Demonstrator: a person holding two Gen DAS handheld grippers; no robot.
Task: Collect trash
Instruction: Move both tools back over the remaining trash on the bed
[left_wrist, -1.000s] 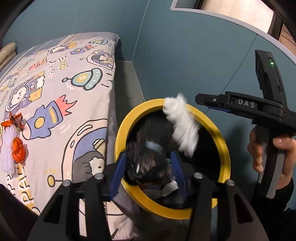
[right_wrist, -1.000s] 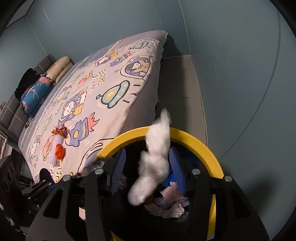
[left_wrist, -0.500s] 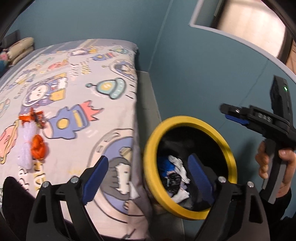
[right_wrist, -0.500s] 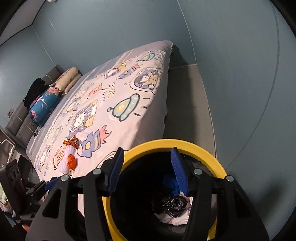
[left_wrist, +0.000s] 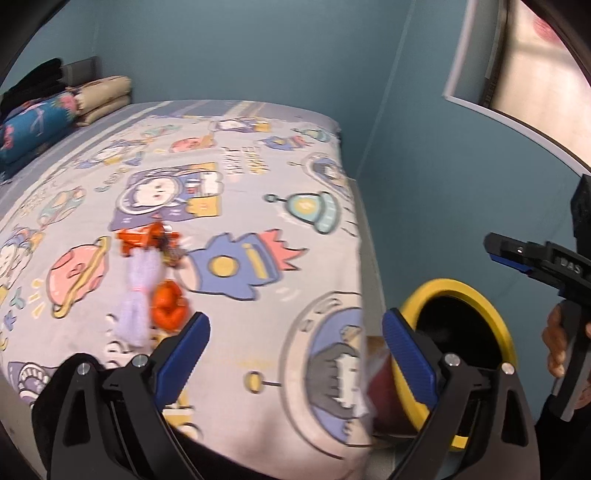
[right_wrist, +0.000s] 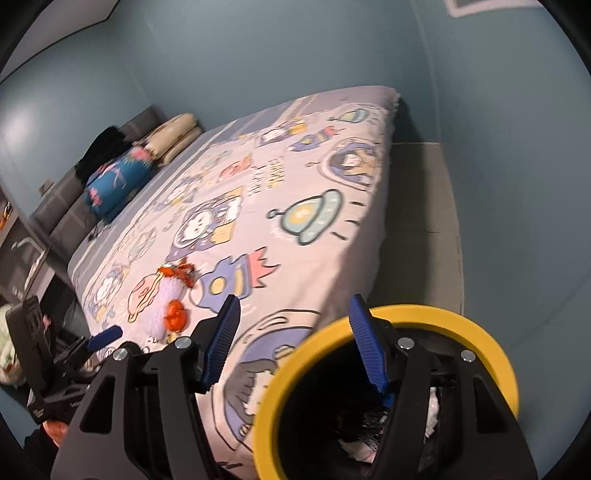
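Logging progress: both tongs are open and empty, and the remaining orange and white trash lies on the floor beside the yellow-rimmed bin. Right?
Not quite. The orange and white trash lies on the bed, not the floor, as the left wrist view shows. Both the left tongs and right tongs are open and empty.

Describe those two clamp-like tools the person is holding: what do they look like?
Each is a black plastic frame with silver bolts, ending in two ribbed blue jaws: the left gripper and the right gripper. Seen from the left camera, the right one has a pistol-style handle with white lettering, gripped by a bare hand in a dark sleeve.
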